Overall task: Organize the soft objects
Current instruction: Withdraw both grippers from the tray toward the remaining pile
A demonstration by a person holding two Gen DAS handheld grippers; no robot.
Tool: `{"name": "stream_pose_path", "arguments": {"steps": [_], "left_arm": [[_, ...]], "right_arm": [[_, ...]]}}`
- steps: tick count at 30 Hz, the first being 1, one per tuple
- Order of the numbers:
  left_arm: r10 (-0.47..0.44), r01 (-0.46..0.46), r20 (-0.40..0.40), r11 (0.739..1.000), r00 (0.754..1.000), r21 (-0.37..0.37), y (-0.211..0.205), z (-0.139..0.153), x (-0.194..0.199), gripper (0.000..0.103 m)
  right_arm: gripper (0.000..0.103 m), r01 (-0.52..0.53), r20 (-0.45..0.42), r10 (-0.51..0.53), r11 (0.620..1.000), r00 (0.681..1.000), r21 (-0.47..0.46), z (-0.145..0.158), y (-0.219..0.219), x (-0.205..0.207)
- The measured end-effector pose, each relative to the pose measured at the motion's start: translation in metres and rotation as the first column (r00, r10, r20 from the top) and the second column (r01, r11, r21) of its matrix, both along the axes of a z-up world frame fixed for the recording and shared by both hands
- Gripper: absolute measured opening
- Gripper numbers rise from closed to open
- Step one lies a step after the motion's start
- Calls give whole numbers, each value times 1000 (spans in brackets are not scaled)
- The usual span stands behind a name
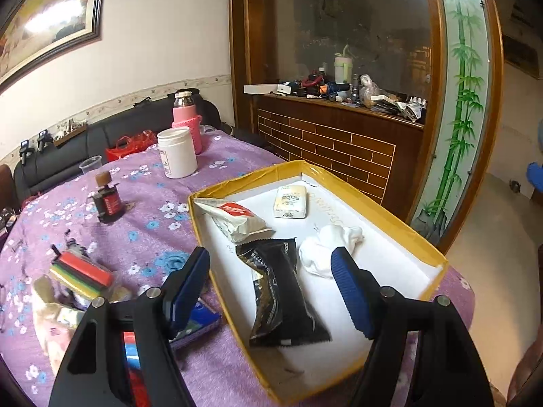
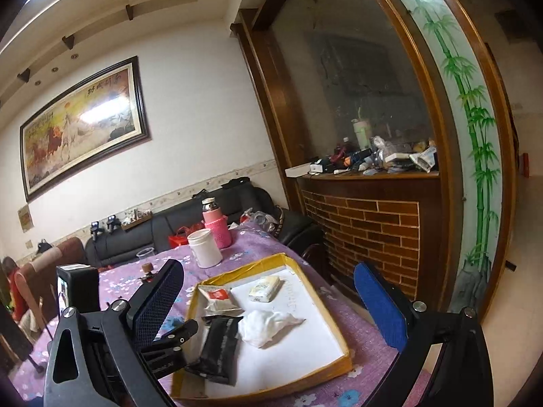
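A shallow yellow-rimmed box [image 1: 244,178] with a white floor lies on the purple tablecloth. In it are a black soft pack [image 1: 281,291], a crumpled white cloth [image 1: 325,244], a white-and-red pouch [image 1: 237,218] and a small tissue pack [image 1: 291,201]. My left gripper [image 1: 271,271] is open and empty, just above the black pack. The right wrist view shows the same box [image 2: 339,335], black pack [image 2: 217,349] and white cloth [image 2: 268,325]. My right gripper [image 2: 268,291] is open and empty, raised above the box.
Left of the box lie a stack of coloured sponges [image 1: 81,273], a plush item [image 1: 51,318] and a blue packet [image 1: 200,322]. A small dark bottle [image 1: 107,201], a white jar [image 1: 176,152], a pink-sleeved bottle [image 1: 186,122] and a plastic cup [image 1: 91,164] stand farther back. A brick-pattern cabinet [image 1: 332,149] is behind.
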State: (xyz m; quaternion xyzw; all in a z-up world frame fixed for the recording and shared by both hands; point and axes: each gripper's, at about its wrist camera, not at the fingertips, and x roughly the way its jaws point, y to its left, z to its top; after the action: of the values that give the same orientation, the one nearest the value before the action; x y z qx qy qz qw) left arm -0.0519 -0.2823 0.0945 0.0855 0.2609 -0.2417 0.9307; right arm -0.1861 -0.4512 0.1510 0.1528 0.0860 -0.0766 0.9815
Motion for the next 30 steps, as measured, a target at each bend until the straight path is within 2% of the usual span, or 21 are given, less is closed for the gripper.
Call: {"name": "stream_pose_path", "arguments": {"steps": [4,9,17,22,30], "left_arm": [[-13,13,21,1000,1000,2,13,12,-19,80],[-20,23,52,998,998,-66,41,25,-42,89],[41,-37,58,997,997,-68,77,33,-59,89],[91,-87,31,991,995,-99,104,36,-63,90],[193,-187,54,977,980,-103,153,42,-74,91]], "right_arm": [[102,-49,-49,49,999,998,1,2,10,0],[102,-100,-52,99,995,994,-27,6,29,-8],[102,-163,-25,162,986,986,-35,12,54,-26],[102,-208,-22,208,978,978,-30,10,65,-35],[102,-275,-17,274,961,962,-27,6,82,-37]]}}
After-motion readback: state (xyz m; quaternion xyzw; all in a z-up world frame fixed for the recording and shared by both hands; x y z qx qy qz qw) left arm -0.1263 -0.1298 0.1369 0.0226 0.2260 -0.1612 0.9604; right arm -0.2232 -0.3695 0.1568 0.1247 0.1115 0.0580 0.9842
